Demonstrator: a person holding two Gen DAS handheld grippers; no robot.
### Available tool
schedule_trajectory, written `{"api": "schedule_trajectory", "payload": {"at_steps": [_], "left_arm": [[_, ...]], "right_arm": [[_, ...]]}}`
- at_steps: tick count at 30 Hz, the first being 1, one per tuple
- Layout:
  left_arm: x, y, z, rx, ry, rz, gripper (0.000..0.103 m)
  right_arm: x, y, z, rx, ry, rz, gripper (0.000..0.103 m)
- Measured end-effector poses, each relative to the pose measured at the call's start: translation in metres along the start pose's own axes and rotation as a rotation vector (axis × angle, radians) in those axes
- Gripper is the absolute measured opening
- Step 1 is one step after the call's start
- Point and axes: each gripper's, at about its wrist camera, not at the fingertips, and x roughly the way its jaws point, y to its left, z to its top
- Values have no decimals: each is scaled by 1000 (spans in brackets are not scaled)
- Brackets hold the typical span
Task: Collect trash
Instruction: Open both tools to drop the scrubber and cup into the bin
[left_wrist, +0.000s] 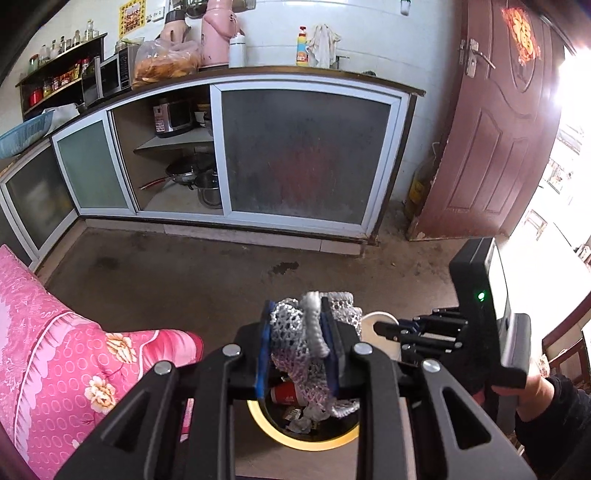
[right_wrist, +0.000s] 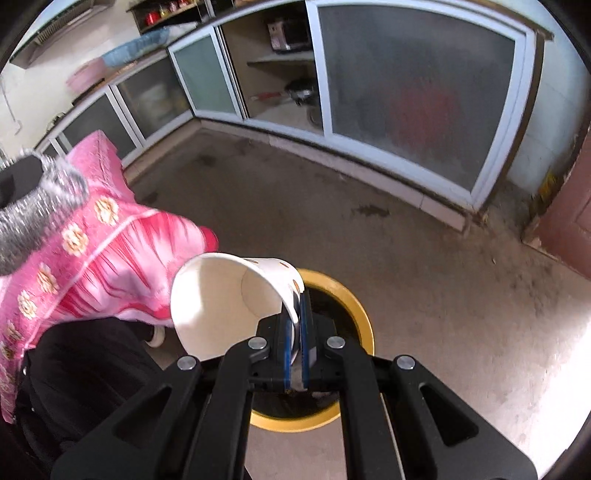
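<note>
a: between the blue pads of the left gripper (left_wrist: 298, 341) sits a wad of grey foam netting (left_wrist: 312, 325), clamped at a narrow gap, its loose tail drooping down past the fingers.

b: and what's under it?

a: straight below, the open mouth of the trash bin (left_wrist: 266, 424), yellow-rimmed, with a red cup and crumpled paper already inside. the net's tail hangs over the opening, so i'd judge a plain release drops it in.

b: the other hand?

a: the right gripper (right_wrist: 295, 332) is pinched tight on the wall of a white paper cup (right_wrist: 221, 299). the cup lies on its side, mouth toward the camera, jutting left of the jaws toward the pink floral cloth (right_wrist: 92, 251).

b: so over the bin or not?

a: the fingers are over the bin's near rim, but most of the cup overhangs its left edge. the left hand looks better placed to let go first.
</note>
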Motion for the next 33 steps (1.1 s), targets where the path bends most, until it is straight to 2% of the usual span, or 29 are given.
{"api": "schedule_trajectory", "payload": {"at_steps": [9, 15, 16, 17, 18, 19, 20, 21, 23, 28, 33], "left_arm": [[37, 4, -9, -42, 82, -6, 29], [52, 15, -13, -105, 103, -44, 56], [54, 17, -13, -115, 104, -52, 65], [56, 19, -14, -130, 105, -63, 71], [58, 22, -15, -144, 108, -62, 73], [60, 23, -16, -150, 115, -65, 74], [62, 24, -18, -155, 121, -65, 76], [63, 26, -19, -161, 125, -57, 78], [64, 30, -22, -172, 122, -45, 85], [60, 48, -24, -242, 115, -45, 93], [43, 65, -23, -285, 73, -28, 93]], "right_arm": [[30, -7, -15, 18, 95, -31, 4], [45, -12, -19, 23, 170, -57, 5], [47, -13, -20, 24, 177, -61, 7], [50, -14, -21, 26, 187, -66, 14], [51, -15, -22, 30, 195, -65, 17], [52, -17, -22, 35, 196, -64, 28], [53, -19, -23, 46, 195, -61, 46], [52, -20, -23, 59, 187, -56, 53], [51, -24, -24, 71, 187, -61, 56], [46, -29, -25, 84, 182, -78, 56], [35, -33, -22, 104, 155, -81, 56]]}}
